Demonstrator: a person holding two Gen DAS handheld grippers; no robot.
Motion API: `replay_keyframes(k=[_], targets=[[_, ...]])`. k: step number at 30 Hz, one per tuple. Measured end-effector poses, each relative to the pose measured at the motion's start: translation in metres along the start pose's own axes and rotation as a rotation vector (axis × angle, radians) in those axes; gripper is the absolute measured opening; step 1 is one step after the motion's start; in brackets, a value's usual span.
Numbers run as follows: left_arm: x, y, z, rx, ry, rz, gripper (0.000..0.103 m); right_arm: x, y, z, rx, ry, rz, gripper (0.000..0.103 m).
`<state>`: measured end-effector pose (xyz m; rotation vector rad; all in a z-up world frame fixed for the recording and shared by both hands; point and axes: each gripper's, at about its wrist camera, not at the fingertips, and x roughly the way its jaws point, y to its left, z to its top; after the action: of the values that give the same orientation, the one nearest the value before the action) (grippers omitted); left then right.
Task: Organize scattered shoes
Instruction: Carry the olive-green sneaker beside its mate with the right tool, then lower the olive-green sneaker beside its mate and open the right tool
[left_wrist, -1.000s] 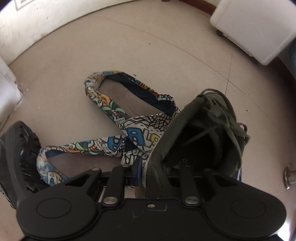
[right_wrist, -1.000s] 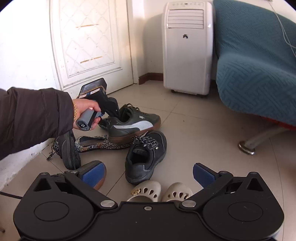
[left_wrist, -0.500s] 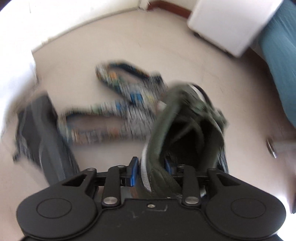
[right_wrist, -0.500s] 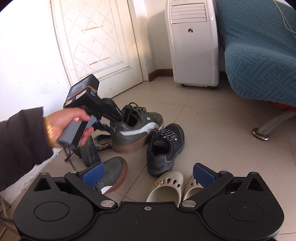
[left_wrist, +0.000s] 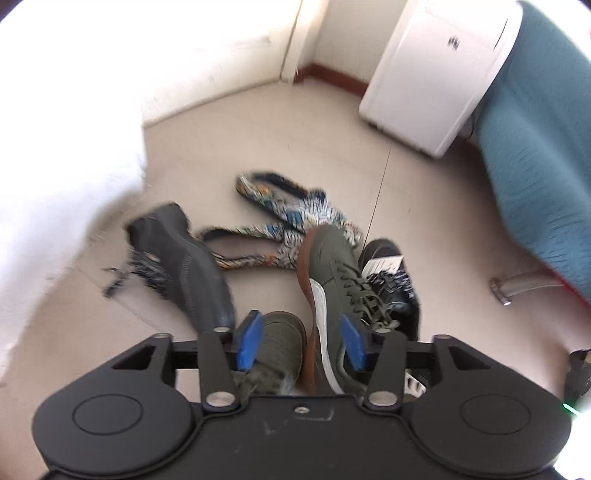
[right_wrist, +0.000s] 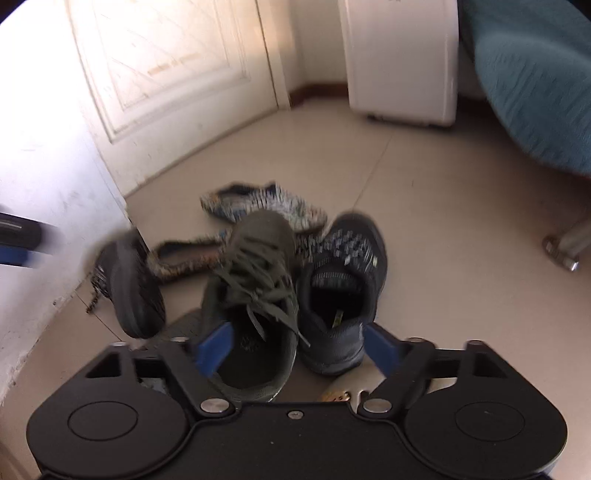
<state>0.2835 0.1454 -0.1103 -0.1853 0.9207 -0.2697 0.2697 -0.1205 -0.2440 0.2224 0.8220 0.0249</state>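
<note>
Shoes lie scattered on a beige tile floor. An olive green sneaker (left_wrist: 332, 288) with a white stripe and gum sole lies beyond my left gripper (left_wrist: 301, 341), which is open with nothing held. A second olive sneaker (left_wrist: 277, 347) lies just below its fingers. In the right wrist view the olive sneaker (right_wrist: 255, 295) sits in front of my open, empty right gripper (right_wrist: 299, 347), next to a black sneaker (right_wrist: 343, 288). Another black shoe (right_wrist: 129, 284) lies on its side at the left. Two patterned slip-ons (left_wrist: 280, 221) lie behind.
A white door (right_wrist: 166, 62) and wall are at the left. A white air cooler (left_wrist: 436, 74) stands at the back. A teal sofa (left_wrist: 539, 147) with a metal foot (left_wrist: 502, 291) is at the right. A beige clog (right_wrist: 336, 395) peeks under the right gripper.
My left gripper held the olive sneaker by its collar; it has let go, opened and pulled back. The sneaker now lies beside its mate. My right gripper moved closer to the shoes.
</note>
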Motion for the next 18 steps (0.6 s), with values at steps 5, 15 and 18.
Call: replay_keyframes(k=[5, 15, 18], targets=[[-0.065, -0.001, -0.016, -0.101, -0.029, -0.034, 0.066, 0.028, 0.028, -0.017, -0.188, 0.047, 0.167, 0.063], [-0.066, -0.008, -0.027, -0.13, 0.011, -0.114, 0.066, 0.074, 0.089, -0.032, -0.571, 0.251, 0.116, 0.026], [-0.067, 0.001, -0.025, -0.164, -0.02, -0.101, 0.066, 0.062, 0.094, -0.03, -0.564, 0.286, 0.153, 0.021]])
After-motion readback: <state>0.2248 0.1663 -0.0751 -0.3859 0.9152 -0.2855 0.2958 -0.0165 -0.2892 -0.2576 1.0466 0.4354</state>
